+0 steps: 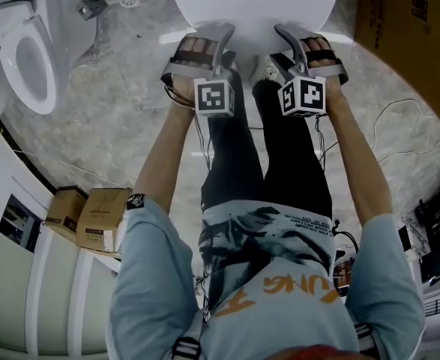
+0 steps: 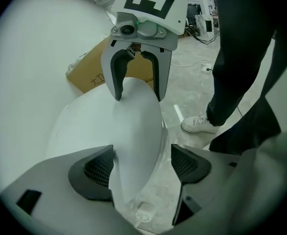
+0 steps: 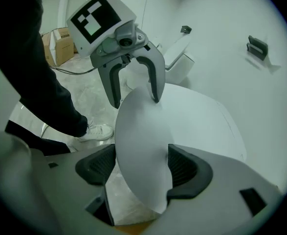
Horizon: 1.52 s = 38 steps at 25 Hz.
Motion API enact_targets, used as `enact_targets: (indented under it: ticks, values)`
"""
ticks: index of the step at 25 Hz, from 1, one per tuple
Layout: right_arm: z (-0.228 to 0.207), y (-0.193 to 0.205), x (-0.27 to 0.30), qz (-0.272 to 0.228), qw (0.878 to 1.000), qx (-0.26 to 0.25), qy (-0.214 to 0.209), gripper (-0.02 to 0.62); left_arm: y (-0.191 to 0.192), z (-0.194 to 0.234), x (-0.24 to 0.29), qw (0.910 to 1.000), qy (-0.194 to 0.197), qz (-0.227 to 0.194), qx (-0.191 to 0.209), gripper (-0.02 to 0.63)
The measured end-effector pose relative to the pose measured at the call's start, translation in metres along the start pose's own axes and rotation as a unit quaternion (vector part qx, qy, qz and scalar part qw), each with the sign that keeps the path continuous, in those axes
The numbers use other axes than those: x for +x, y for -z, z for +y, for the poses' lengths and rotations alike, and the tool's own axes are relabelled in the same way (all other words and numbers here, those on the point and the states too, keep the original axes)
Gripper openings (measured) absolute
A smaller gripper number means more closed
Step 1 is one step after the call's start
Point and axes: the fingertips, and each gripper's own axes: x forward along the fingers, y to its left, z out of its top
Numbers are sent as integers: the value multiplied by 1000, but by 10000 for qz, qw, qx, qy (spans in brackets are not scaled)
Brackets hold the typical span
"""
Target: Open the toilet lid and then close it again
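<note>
standing right at the toilet lid (image 1: 253,2), reaching both arms forward and down, nearly straight, either side of the dark trousers (image 1: 268,163). angling the left forearm (image 1: 163,152) and the right forearm (image 1: 358,163) inward from the shoulders, so bringing the left tool (image 1: 203,42) and the right tool (image 1: 306,42) just beside each other at the lid's front rim. pointing both tools steeply down at that rim, wrists hardly bending, marker cubes facing up toward the head.

holding the left tool's jaws wide apart and straddling the rim: lid edge sitting between the pads, close against one of them, with marble floor (image 2: 182,67) showing in the gap before the other. holding the right tool's jaws wide apart as well, the lid edge lying between its pads and filling most of the gap, no squeeze showing. catching each tool in the other's view, perched astride the same rim.

finding the white lid lying low and roughly level, its front rim over the floor just ahead of a white shoe (image 2: 199,124). also showing a second toilet (image 1: 25,58) near the floor's left edge and cardboard boxes (image 1: 92,216) against the wall there.
</note>
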Motion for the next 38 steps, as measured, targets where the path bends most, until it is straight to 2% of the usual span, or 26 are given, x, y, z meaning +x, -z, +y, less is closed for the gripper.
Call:
enact_targets:
  ticks: [2,8,9,10,12,19,22,27,31,38]
  values:
    - [-2,-1,2,-1,9999,-94,40,351,-3,2,3,10000,-58,-64,-17,362]
    - [1,-3,5,270,9974,-646,-145,374,-7,12,6,9994,-182,28,304,363]
    - [3,-4,4,245,9970,-720,-118,357,-9,10,5,9992,-177,10,355,356]
    - [5,-5,2,193,9970,-750,-64,313,-10,9,3,9991,-166,1,402,348]
    - [6,-5,-4,116,9975,-702,57,284,-13,8,0,9987,-156,7,487,337]
    - [2,-15,-26,15,9969,-750,249,250,-18,9,-20,9962,-196,53,848,302]
    - [-2,-19,-39,-34,9967,-745,331,249,-20,13,-33,9945,-328,114,985,288]
    - [-13,-30,-61,-137,9951,-864,452,252,-26,17,-54,9941,-442,86,987,265]
    - [-20,-36,-78,-160,9955,-766,528,264,-33,25,-68,9933,-564,39,1010,259]
    - [-30,-45,-95,-188,9952,-726,631,264,-35,37,-77,9884,-749,332,1280,272]
